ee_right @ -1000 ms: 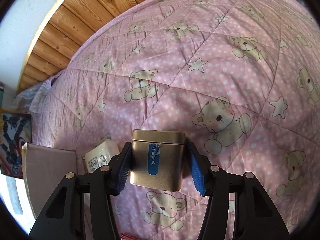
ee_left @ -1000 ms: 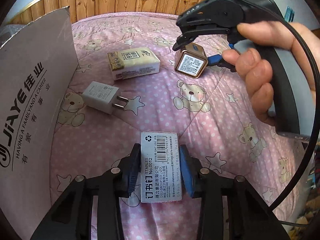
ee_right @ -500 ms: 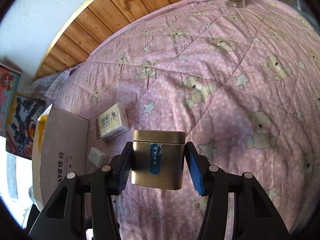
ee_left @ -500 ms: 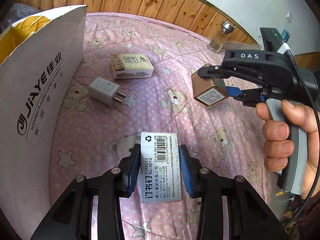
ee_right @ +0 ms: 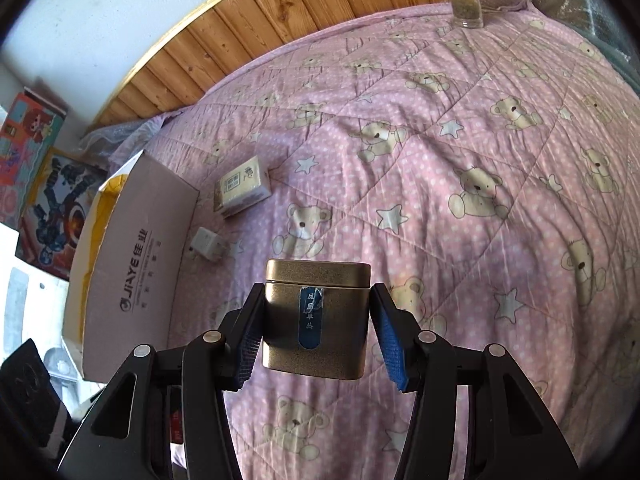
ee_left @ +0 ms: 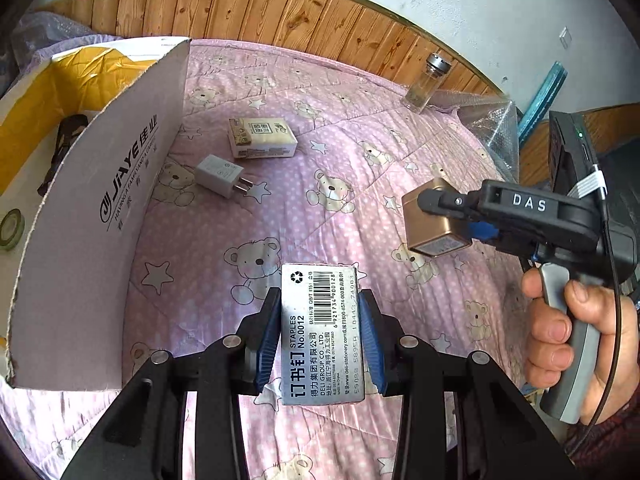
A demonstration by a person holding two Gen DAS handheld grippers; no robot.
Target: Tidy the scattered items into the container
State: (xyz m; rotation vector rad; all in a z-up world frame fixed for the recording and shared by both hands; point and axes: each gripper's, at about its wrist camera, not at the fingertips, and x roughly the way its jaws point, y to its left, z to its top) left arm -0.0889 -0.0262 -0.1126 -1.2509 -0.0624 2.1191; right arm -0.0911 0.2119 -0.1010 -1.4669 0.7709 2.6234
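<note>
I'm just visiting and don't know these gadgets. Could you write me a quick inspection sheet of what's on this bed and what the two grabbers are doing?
Surface: pink quilted bedspread with bears and stars, rumpled.
Job's things: silver staples box held in the left gripper; gold square tin with a blue label held in the right gripper; white plug adapter and cream tissue pack lying on the bedspread beside the open cardboard box.
Clutter: glass jar with a metal lid at the far edge.
Grippers: both shut on their loads, above the bedspread.
Cables: black cable running past the hand.
Surroundings: wooden panelled wall; colourful boxes beyond the cardboard box.
</note>
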